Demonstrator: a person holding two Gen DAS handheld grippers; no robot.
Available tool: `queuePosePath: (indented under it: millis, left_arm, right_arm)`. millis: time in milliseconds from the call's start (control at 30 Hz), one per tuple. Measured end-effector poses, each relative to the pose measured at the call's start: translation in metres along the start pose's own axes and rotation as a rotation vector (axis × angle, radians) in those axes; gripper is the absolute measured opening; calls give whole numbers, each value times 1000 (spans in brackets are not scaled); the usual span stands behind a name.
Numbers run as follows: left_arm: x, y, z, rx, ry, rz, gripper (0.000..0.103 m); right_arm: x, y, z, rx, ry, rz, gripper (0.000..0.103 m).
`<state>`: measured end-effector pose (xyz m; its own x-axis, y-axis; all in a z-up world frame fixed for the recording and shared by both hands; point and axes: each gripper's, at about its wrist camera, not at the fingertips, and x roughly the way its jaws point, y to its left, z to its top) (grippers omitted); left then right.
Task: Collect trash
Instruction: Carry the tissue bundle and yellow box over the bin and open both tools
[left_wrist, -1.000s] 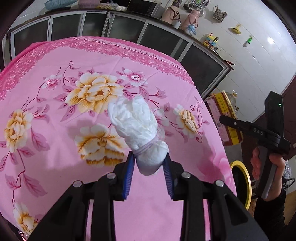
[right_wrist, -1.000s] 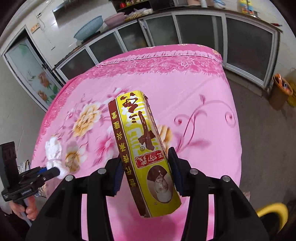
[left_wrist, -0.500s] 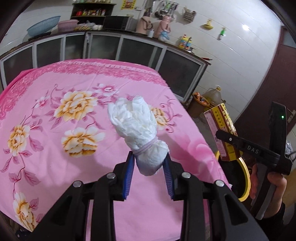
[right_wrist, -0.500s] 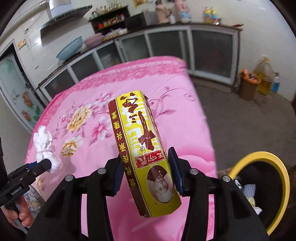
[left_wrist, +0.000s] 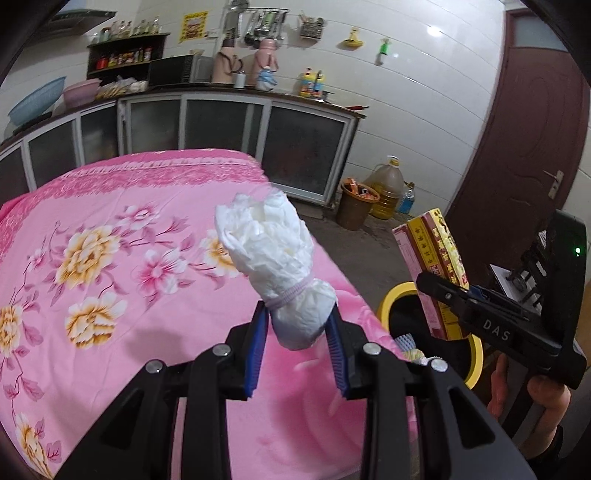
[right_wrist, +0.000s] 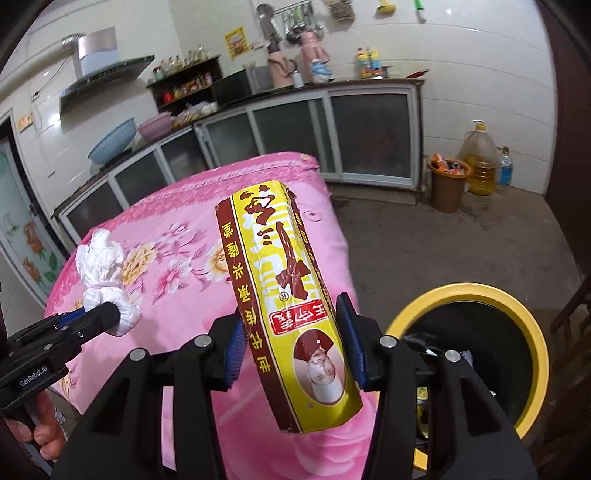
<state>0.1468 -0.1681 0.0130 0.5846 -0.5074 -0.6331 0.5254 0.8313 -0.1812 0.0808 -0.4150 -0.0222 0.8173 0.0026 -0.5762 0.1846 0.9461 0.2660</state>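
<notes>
The left gripper (left_wrist: 298, 345) jaws clamp a white tissue wad (left_wrist: 275, 258) above the pink floral bench (left_wrist: 92, 295); right of the jaws, a yellow-rimmed bin (left_wrist: 391, 299) and yellow box (left_wrist: 436, 266)

Left gripper (left_wrist: 297, 345) and right gripper (right_wrist: 293, 345), jaws clamped, both loaded.

White tiled walls (left_wrist: 424, 92), glossy, with light glare high on the right. Long counter with frosted glass-door cabinets (left_wrist: 229, 125) along the back wall. Dark shelf of bottles (left_wrist: 125, 55); range hood (right_wrist: 107, 77) at left. Hanging utensils (left_wrist: 258, 22) above two pink flasks (left_wrist: 266, 59). Bare concrete floor (right_wrist: 424, 236). Dark red door (left_wrist: 517, 140) at right. Table under pink floral cloth (left_wrist: 110, 236).
</notes>
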Motion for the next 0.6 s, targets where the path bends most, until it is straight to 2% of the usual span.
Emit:
queuePosePath:
  millis: [600]
  left_arm:
    - [34, -97, 13, 181, 18, -117, 29]
  right_arm:
    - [-37, -86, -16, 99, -66, -171, 44]
